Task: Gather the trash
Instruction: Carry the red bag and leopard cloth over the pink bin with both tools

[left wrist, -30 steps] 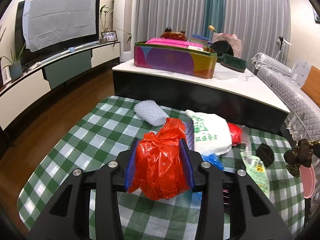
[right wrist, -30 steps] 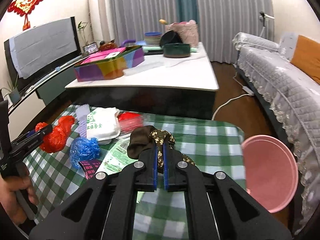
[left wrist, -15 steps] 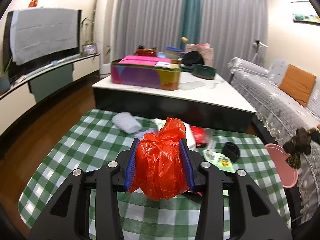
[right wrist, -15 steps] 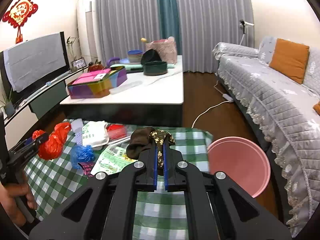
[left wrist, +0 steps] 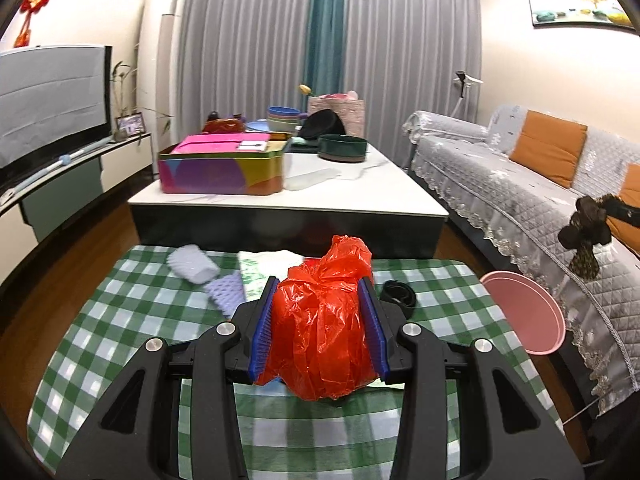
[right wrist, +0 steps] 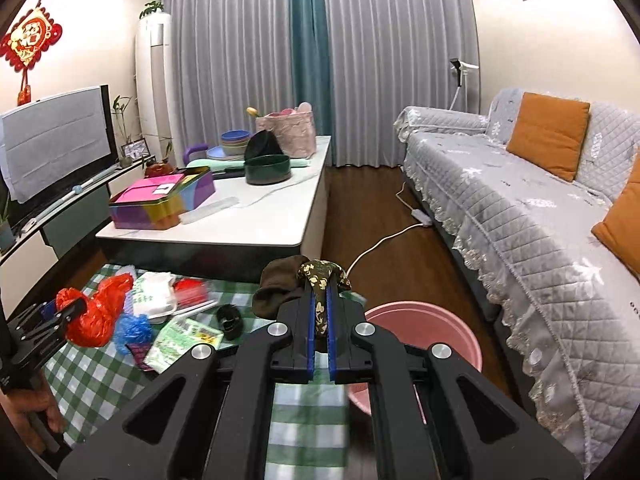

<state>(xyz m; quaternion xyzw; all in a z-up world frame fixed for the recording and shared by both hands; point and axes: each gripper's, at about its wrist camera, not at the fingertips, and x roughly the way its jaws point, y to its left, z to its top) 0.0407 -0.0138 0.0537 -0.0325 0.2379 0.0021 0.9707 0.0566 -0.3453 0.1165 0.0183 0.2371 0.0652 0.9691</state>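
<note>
My left gripper (left wrist: 319,312) is shut on a crumpled red plastic bag (left wrist: 322,328), held above the green checked table (left wrist: 120,320); it also shows in the right wrist view (right wrist: 94,312). My right gripper (right wrist: 319,312) is shut on a brown floral cloth (right wrist: 304,280), held above the table's right edge, near the pink basin (right wrist: 424,320). The cloth also shows at the right of the left wrist view (left wrist: 586,236). More trash lies on the table: a white bag (right wrist: 154,298), a blue bag (right wrist: 134,328), a green packet (right wrist: 182,340), a black ring (right wrist: 229,320).
A pink basin (left wrist: 528,312) stands on the floor right of the table. A white coffee table (left wrist: 288,188) with a coloured tin and bowls stands behind. A grey sofa (right wrist: 520,208) runs along the right. White foam pieces (left wrist: 196,268) lie at the table's far left.
Both grippers have risen and drawn back from the table with their loads. The right gripper has swung right, so the pink basin now lies just ahead of it.
</note>
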